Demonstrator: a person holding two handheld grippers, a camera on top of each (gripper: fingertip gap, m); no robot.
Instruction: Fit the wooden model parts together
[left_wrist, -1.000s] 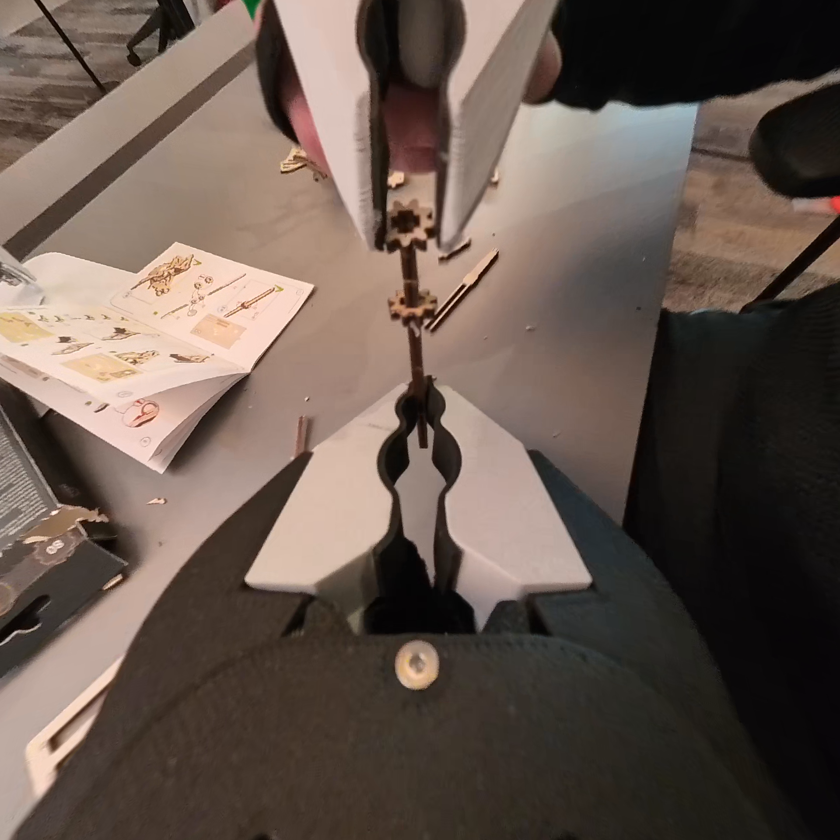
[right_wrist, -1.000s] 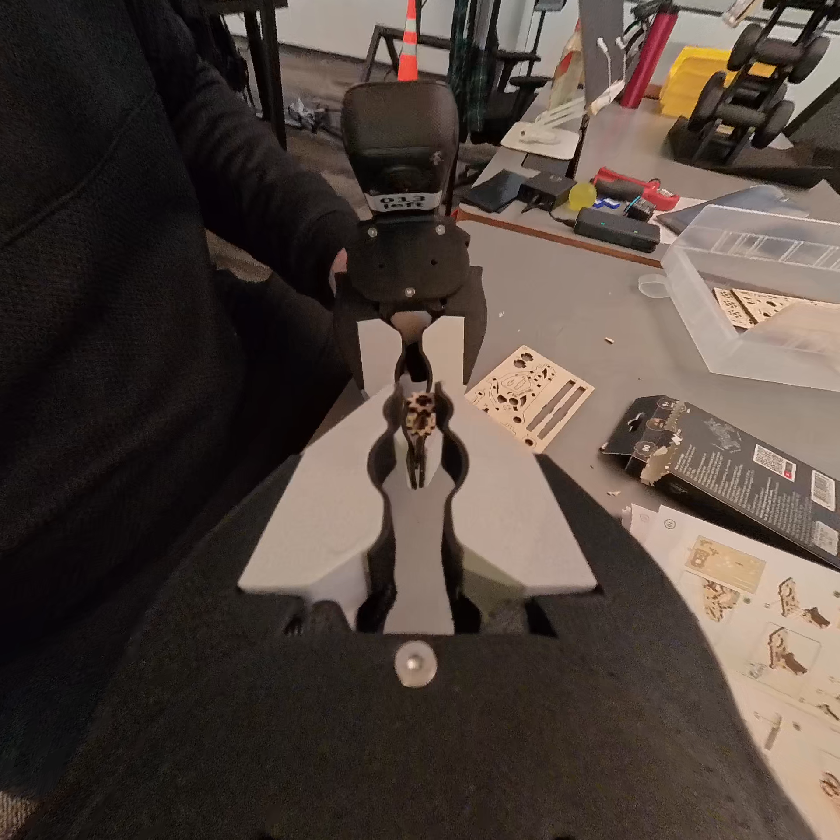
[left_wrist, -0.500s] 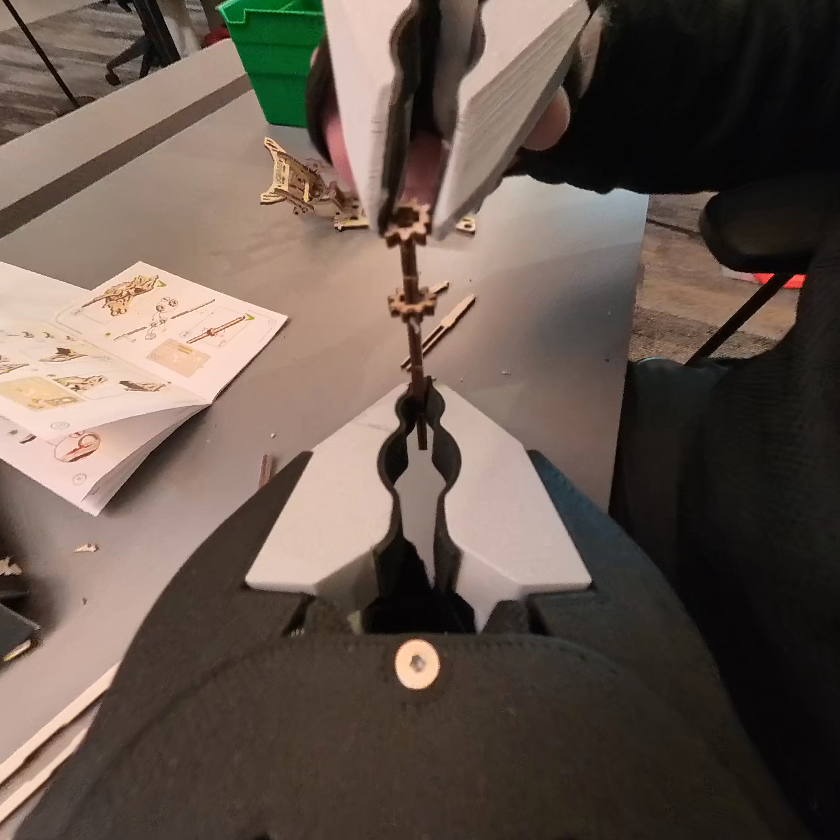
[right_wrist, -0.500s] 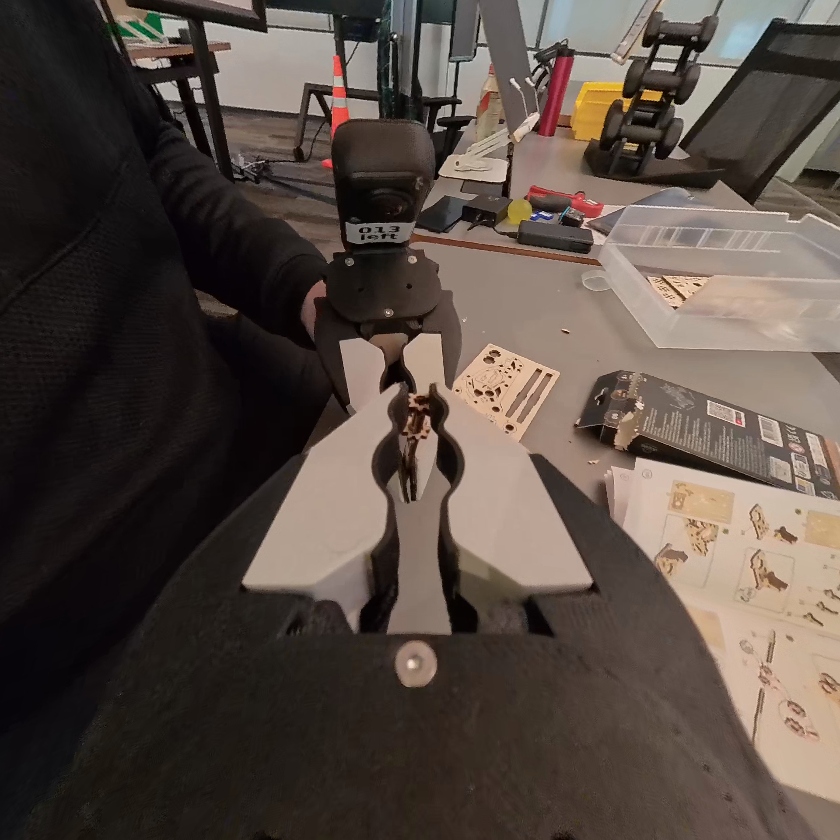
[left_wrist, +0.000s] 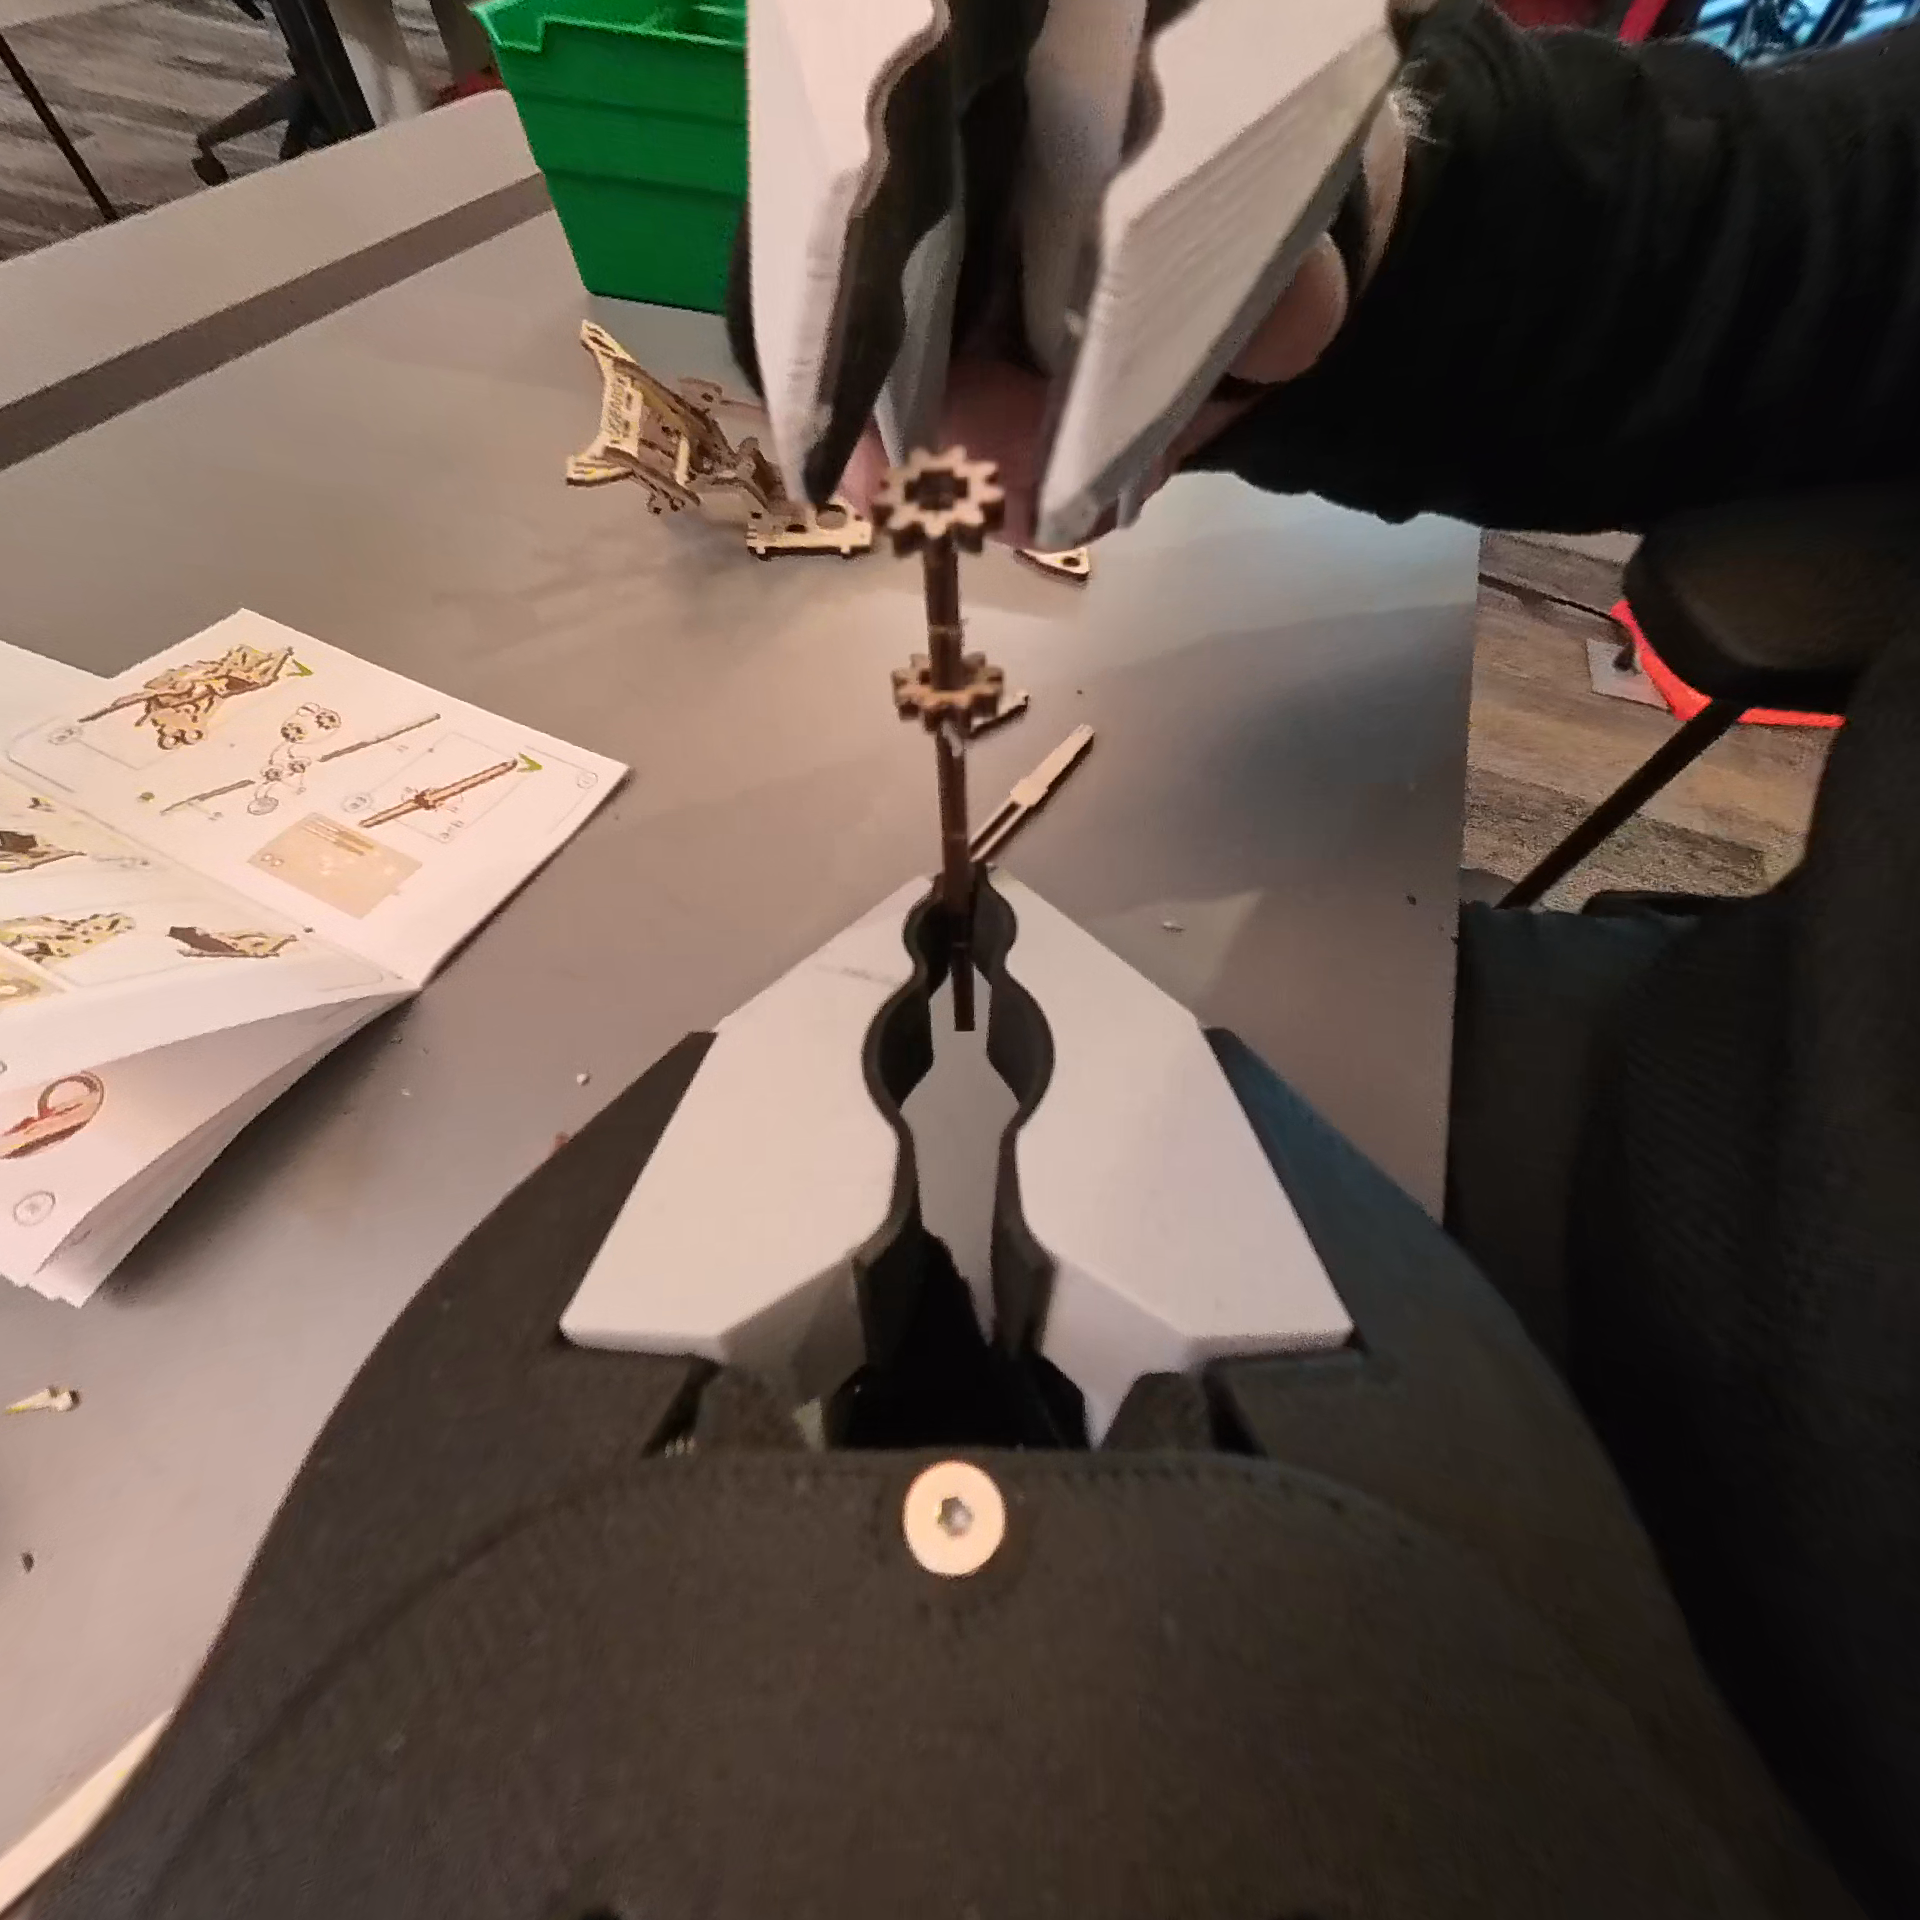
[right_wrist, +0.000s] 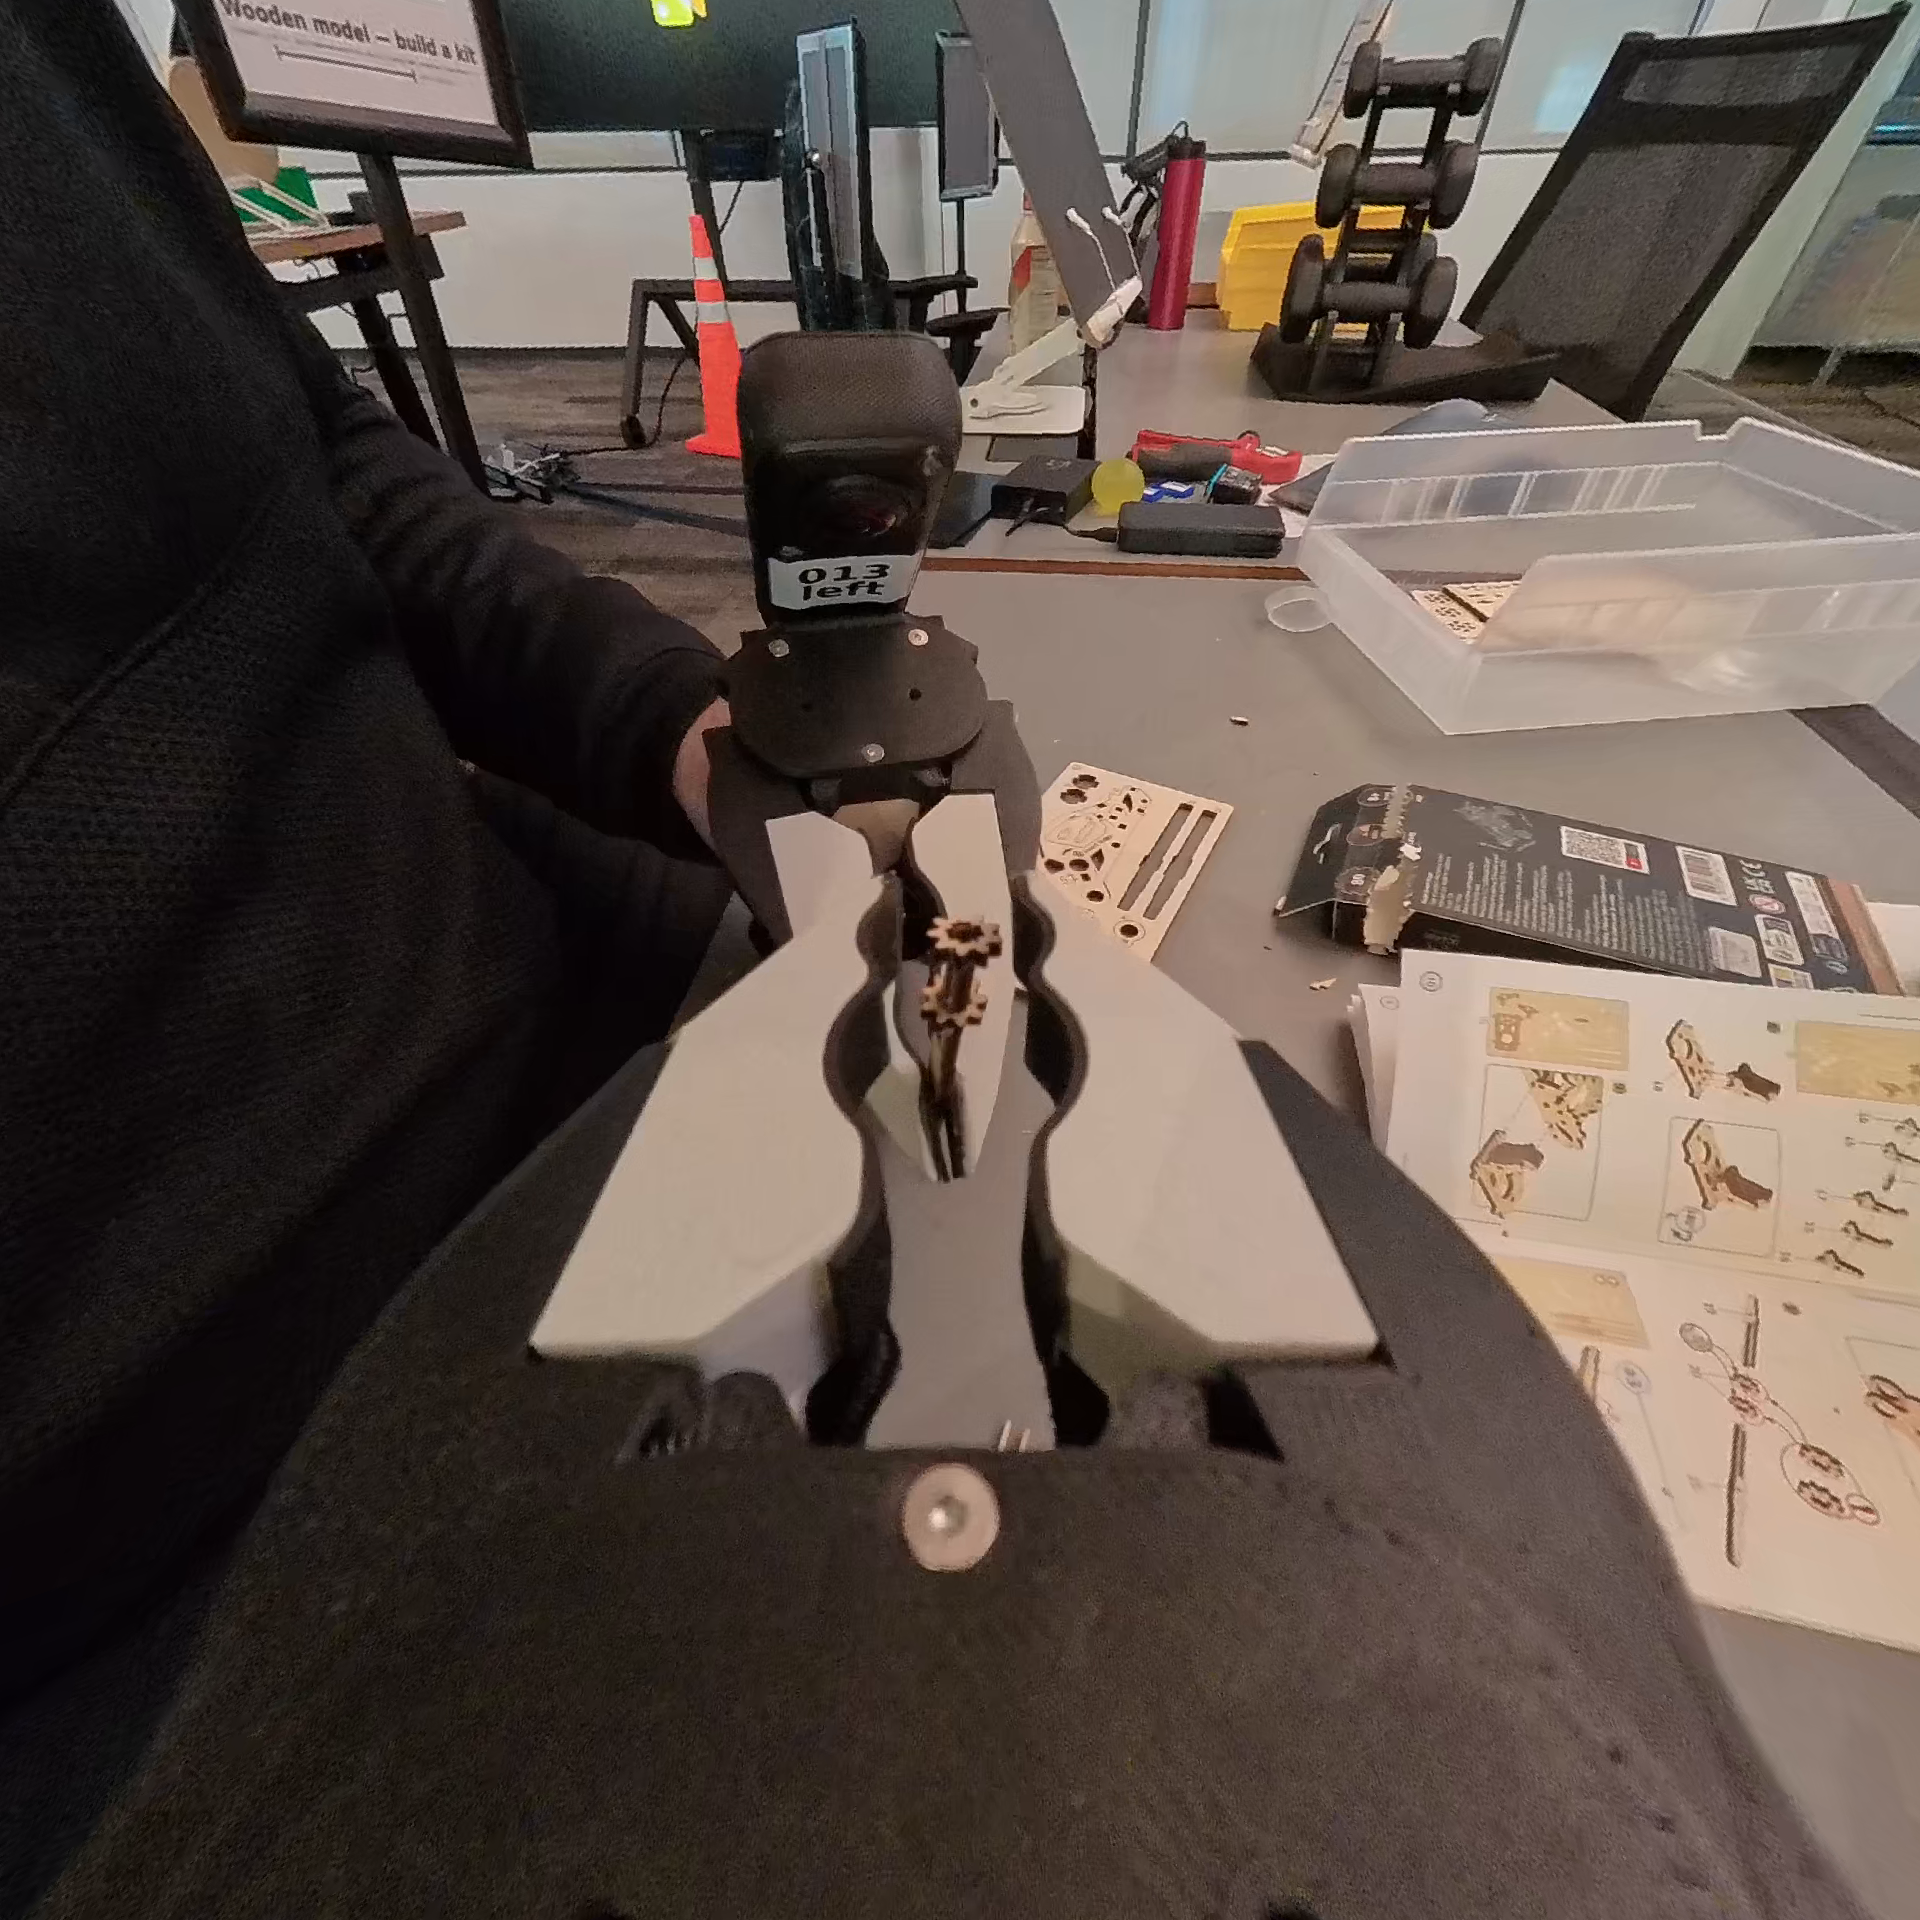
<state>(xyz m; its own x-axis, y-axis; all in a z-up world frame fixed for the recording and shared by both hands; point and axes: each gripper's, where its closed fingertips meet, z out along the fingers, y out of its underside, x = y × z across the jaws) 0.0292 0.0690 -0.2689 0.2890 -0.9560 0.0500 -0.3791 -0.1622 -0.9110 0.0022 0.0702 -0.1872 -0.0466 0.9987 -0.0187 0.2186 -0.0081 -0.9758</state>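
Observation:
My left gripper (left_wrist: 956, 894) is shut on the lower end of a thin wooden axle (left_wrist: 951, 810) and holds it upright above the grey table (left_wrist: 416, 540). The axle carries a gear at its top (left_wrist: 937, 509) and a second gear (left_wrist: 940, 691) partway down. My right gripper (left_wrist: 930, 514) faces it from above, jaws apart on either side of the top gear, not touching it. In the right wrist view the top gear (right_wrist: 961, 940) sits between the tips of my open right gripper (right_wrist: 954, 904), with the left gripper (right_wrist: 945, 1164) behind it.
An open instruction booklet (left_wrist: 260, 831) lies left. A partly built wooden model (left_wrist: 665, 436), a loose wooden stick (left_wrist: 1029, 795) and a green bin (left_wrist: 644, 156) sit beyond. A punched sheet (right_wrist: 1132, 862), black box (right_wrist: 1558, 883) and clear bin (right_wrist: 1610, 582) are nearby. A person's dark sleeve is close.
My right gripper was shut on the top gear and has now opened around it. The left gripper still holds the axle, and both have shifted a little over the table.

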